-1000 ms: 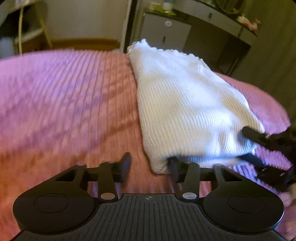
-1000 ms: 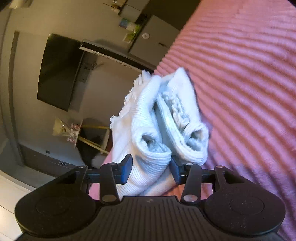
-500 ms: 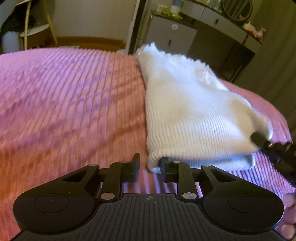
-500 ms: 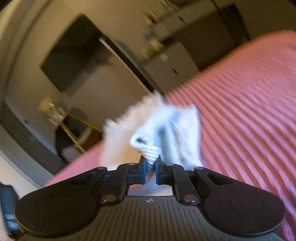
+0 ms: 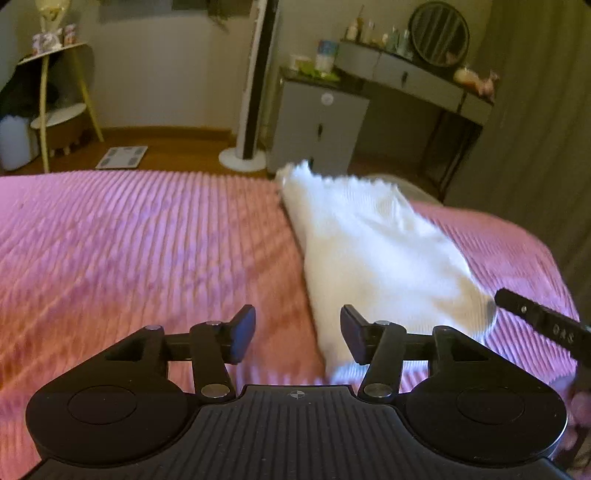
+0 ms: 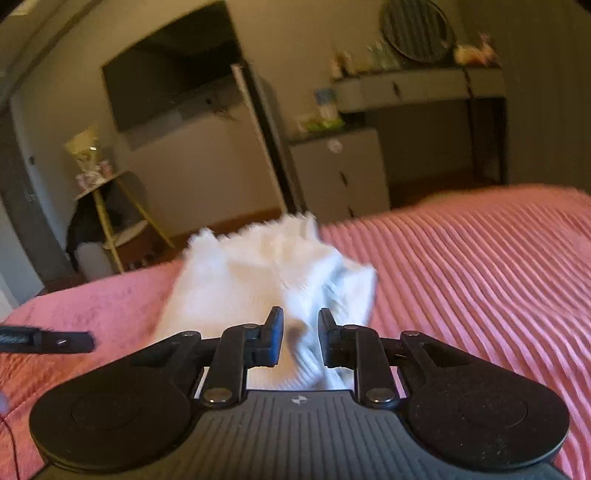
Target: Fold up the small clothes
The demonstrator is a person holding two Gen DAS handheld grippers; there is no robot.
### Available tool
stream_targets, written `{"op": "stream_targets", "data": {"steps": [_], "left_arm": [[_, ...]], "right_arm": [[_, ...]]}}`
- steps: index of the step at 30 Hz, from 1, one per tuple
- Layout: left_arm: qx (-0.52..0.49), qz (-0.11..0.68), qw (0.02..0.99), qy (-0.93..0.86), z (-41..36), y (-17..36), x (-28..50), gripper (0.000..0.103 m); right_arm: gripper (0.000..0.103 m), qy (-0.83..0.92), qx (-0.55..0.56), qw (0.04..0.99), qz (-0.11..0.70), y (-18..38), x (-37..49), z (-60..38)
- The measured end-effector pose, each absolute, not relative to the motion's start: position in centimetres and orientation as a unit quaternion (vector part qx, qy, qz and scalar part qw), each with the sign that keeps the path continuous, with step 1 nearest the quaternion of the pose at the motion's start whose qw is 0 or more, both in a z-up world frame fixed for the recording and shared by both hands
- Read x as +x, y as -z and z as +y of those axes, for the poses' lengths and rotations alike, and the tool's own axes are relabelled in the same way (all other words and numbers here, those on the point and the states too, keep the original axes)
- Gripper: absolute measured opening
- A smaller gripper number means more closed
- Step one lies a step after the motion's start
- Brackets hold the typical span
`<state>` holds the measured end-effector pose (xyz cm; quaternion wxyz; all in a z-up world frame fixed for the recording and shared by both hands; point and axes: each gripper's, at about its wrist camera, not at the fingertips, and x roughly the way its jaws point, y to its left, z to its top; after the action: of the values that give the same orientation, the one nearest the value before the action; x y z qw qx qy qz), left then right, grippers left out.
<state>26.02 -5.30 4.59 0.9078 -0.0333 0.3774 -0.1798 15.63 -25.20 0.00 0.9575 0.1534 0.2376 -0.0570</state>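
Note:
A white ribbed knit garment (image 5: 373,254) lies folded on the pink ribbed bedspread (image 5: 147,251), with its frilled edge toward the bed's far edge. My left gripper (image 5: 297,338) is open and empty, with its right finger beside the garment's near left corner. The garment also shows in the right wrist view (image 6: 258,280). My right gripper (image 6: 301,341) is open just above the garment's near fold, holding nothing. The right gripper's finger (image 5: 539,321) shows at the garment's right corner in the left wrist view.
Beyond the bed's far edge stand a grey cabinet (image 5: 321,129), a dressing table with a round mirror (image 5: 439,33), a tall white fan stand (image 5: 255,92) and a yellow-legged side table (image 5: 62,107). Pink bedspread extends to the left and right.
Both grippers have opened and let go of the garment, which now lies on the bed. Both have pulled back and risen, showing more of the room.

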Motion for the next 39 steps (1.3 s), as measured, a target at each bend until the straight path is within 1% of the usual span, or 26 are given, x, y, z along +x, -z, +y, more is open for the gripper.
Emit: {"op": "stream_targets", "data": {"steps": [2,5,10,13,16,18,20,22,26,31,33,35,37,39], "left_arm": [[-0.033,0.383,0.907,0.174,-6.3,-4.2,27.1,0.056],[-0.039,0.407,0.892,0.191,-8.2,-3.1,28.5,0.056],[-0.019,0.425,0.887,0.178,-10.4,-1.0,31.1,0.057],[-0.015,0.433,0.885,0.171,-10.8,0.2,32.2,0.064],[0.014,0.424,0.89,0.168,-11.8,0.9,32.4,0.074],[0.053,0.403,0.898,0.167,-12.6,1.1,32.2,0.077],[0.073,0.395,0.9,0.169,-12.7,0.7,32.1,0.076],[0.075,0.384,0.904,0.171,-12.6,-0.2,32.0,0.073],[0.066,0.375,0.909,0.172,-12.8,-1.2,33.0,0.073],[0.069,0.379,0.908,0.167,-14.0,-0.5,34.6,0.074],[0.067,0.381,0.907,0.167,-14.1,-0.2,35.1,0.078],[0.055,0.387,0.905,0.167,-13.7,0.1,35.6,0.086],[0.038,0.394,0.903,0.167,-12.9,0.4,36.0,0.09],[0.01,0.405,0.897,0.176,-11.6,0.5,36.3,0.09]], "right_arm": [[0.02,0.046,0.141,0.959,0.241,-0.2,16.7,-24.5],[0.019,0.037,0.085,0.961,0.261,0.3,18.8,-23.4],[0.019,0.057,0.004,0.957,0.285,2.4,21.0,-23.4],[0.019,0.059,-0.02,0.953,0.296,4.6,21.3,-24.0],[0.018,0.055,-0.047,0.954,0.29,6.2,21.2,-24.3],[0.019,0.055,-0.052,0.952,0.296,5.8,21.4,-24.2],[0.019,0.057,-0.044,0.953,0.294,4.6,21.4,-24.0],[0.019,0.055,-0.023,0.96,0.275,3.0,21.2,-24.2],[0.019,0.049,-0.003,0.966,0.253,1.2,22.9,-24.4],[0.019,0.034,-0.02,0.958,0.282,2.1,27.3,-24.1],[0.02,0.04,-0.026,0.952,0.302,3.1,28.4,-24.4],[0.023,0.044,-0.016,0.952,0.304,3.6,28.5,-25.0],[0.036,0.055,0.008,0.953,0.299,3.3,27.8,-26.0],[0.037,0.057,0.049,0.956,0.284,2.6,26.2,-27.2]]}}
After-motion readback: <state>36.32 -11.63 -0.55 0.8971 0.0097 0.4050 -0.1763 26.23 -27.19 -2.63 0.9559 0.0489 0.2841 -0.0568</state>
